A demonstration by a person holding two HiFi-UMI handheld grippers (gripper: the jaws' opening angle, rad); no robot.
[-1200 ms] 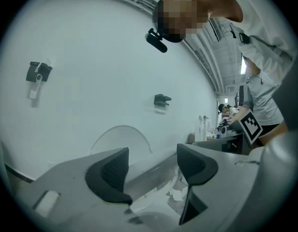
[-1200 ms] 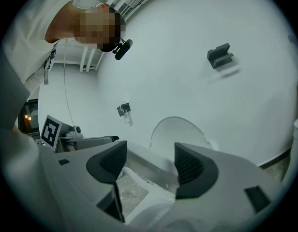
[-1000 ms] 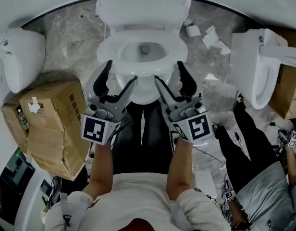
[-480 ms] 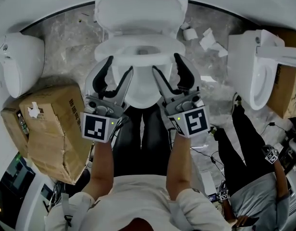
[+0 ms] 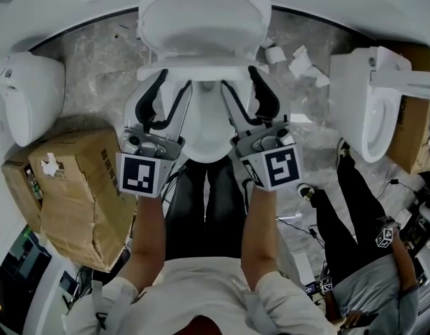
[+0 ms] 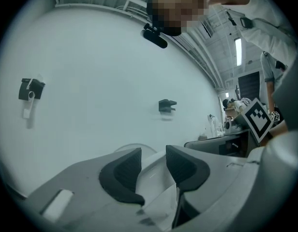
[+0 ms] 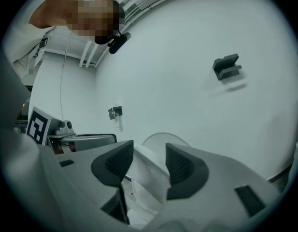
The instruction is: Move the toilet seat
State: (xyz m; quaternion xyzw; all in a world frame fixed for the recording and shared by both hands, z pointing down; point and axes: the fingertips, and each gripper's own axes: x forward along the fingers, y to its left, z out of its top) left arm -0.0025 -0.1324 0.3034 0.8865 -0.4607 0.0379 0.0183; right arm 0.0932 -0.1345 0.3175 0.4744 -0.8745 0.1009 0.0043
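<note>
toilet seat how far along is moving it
Done: the lid stands up, and the left hand-held gripper and right hand-held gripper are at the front rim of the seat.
In hand: both grippers' jaws are closing with that rim between them, and the seat looks tilted up off the bowl.
Left: a firm grip and the rest of the swing.
</note>
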